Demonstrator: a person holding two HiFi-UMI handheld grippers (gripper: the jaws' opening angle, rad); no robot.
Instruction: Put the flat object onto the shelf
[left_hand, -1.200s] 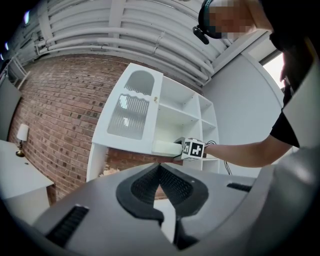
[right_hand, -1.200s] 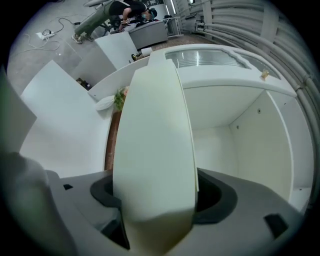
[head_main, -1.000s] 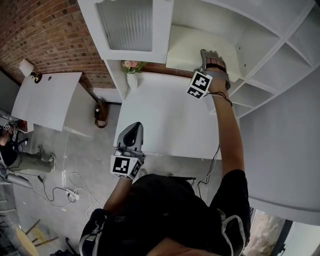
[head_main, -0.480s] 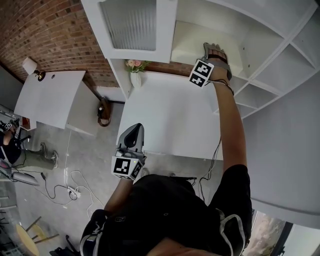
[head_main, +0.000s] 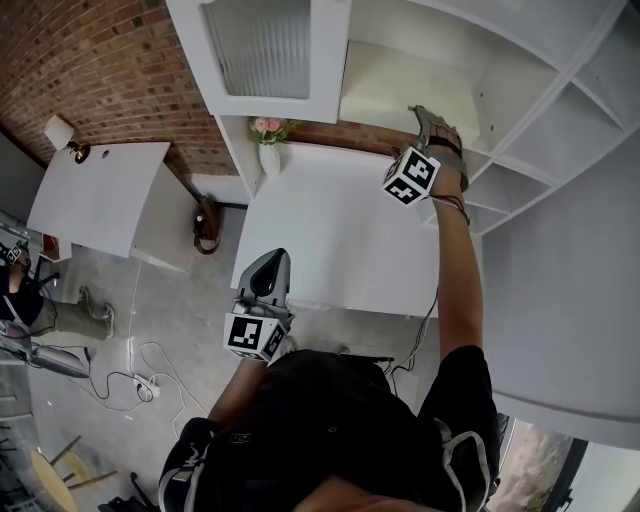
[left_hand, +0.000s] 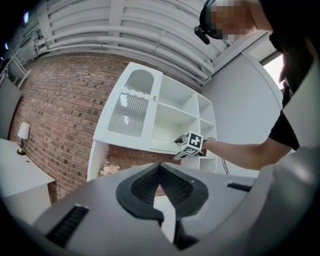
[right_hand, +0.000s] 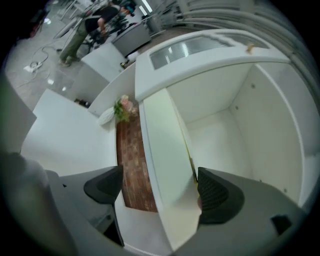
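Note:
The flat object (head_main: 400, 88) is a pale cream board lying on the white shelf (head_main: 520, 110) in the open compartment beside the glass door. In the right gripper view the board (right_hand: 167, 145) runs away from me along the shelf floor (right_hand: 220, 130), and its near end sticks out between the jaws. My right gripper (head_main: 432, 125) (right_hand: 160, 192) is at the shelf's front edge, open wide, its pads clear of the board. My left gripper (head_main: 268, 262) (left_hand: 160, 170) hangs low over the table's near edge, shut and empty.
A white table (head_main: 330, 230) stands under the shelf unit. A vase of flowers (head_main: 268, 150) (right_hand: 120, 107) sits at its back left, against the brick wall. The glass cabinet door (head_main: 260, 45) is left of the compartment. A second white table (head_main: 95, 195) and floor cables (head_main: 130, 380) lie left.
My right gripper has opened and drawn back a little from the compartment, and the board stays on the shelf. The left gripper has not moved.

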